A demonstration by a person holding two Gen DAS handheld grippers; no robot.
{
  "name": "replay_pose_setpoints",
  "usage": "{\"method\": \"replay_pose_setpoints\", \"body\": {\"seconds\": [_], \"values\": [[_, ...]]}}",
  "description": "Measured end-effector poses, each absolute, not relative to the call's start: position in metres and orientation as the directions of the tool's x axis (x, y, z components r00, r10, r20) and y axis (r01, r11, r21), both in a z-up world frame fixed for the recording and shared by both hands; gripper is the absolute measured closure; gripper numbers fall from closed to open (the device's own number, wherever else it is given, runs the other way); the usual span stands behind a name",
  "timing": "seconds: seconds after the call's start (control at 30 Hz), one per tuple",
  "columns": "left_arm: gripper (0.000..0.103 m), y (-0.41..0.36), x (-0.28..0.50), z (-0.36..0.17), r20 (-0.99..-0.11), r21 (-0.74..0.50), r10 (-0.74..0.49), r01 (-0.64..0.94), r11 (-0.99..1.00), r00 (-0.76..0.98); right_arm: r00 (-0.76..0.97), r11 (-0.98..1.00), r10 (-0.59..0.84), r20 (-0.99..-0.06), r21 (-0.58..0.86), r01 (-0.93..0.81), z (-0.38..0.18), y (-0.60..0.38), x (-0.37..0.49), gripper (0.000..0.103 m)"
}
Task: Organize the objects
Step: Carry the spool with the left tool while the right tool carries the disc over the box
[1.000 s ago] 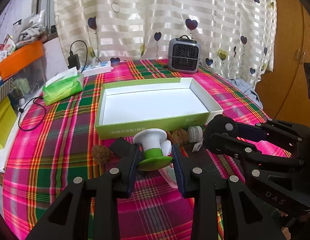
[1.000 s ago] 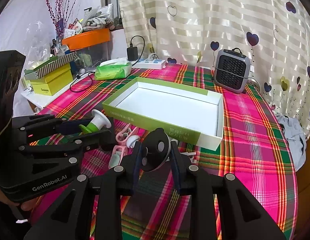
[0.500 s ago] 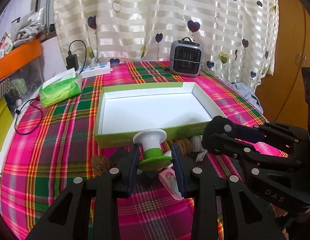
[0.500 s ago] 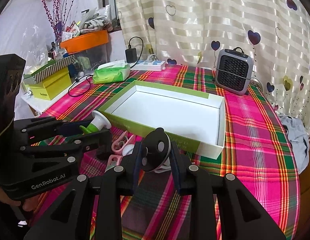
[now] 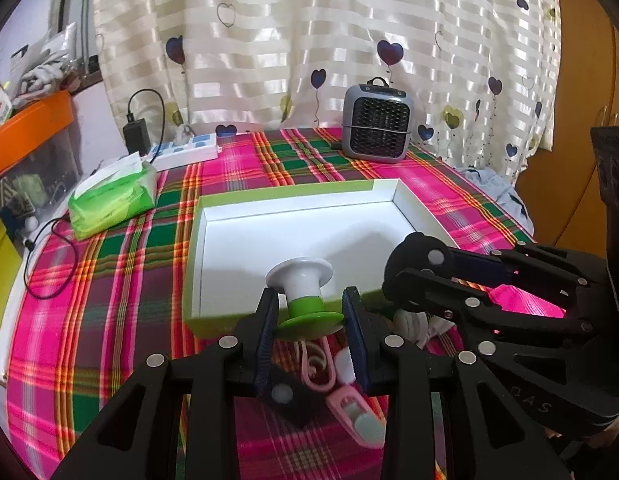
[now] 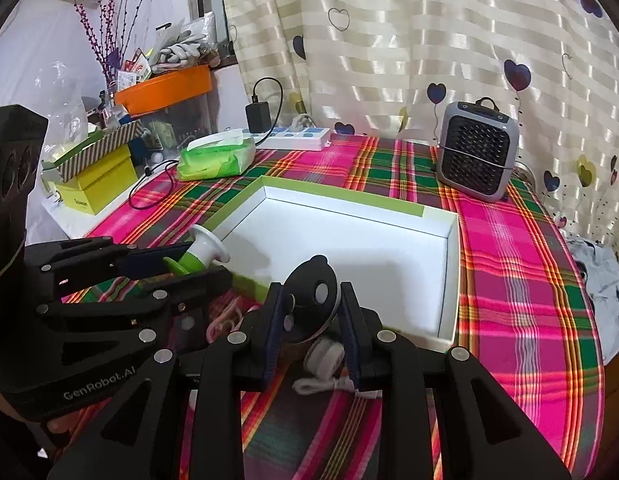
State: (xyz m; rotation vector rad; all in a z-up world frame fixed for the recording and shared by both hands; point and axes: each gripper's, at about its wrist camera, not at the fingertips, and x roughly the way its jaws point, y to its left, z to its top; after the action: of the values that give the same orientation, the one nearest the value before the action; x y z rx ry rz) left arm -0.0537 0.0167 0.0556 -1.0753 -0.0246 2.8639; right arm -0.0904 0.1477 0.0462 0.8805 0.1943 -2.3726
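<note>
Your left tool (image 5: 311, 320) is clamped on the green base of a green-and-white spool (image 5: 303, 294), held above the near wall of the open green box (image 5: 285, 196) that sits mid-counter on the plaid cloth. Your right tool (image 6: 311, 314) grips a black disc-shaped part (image 6: 313, 292) just over that same near wall. Below both tools, near the counter's front edge, lie a pink clip (image 5: 351, 410) and a white reel (image 6: 323, 354).

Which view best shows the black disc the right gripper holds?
The right wrist view: the black disc sits face-on between the right gripper jaws. The left wrist view shows it only from the side, partly hidden.
</note>
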Motion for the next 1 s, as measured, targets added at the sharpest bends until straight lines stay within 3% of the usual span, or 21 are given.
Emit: {"method": "replay_pose_setpoints", "body": {"seconds": [1.0], "values": [[0.072,0.014,-0.138,0.015,-0.748,-0.066,0.112,-0.095,-0.993,-0.655,-0.458,-0.821,-0.473,-0.753,0.189,0.538,0.003,0.143,-0.187,0.074]]}}
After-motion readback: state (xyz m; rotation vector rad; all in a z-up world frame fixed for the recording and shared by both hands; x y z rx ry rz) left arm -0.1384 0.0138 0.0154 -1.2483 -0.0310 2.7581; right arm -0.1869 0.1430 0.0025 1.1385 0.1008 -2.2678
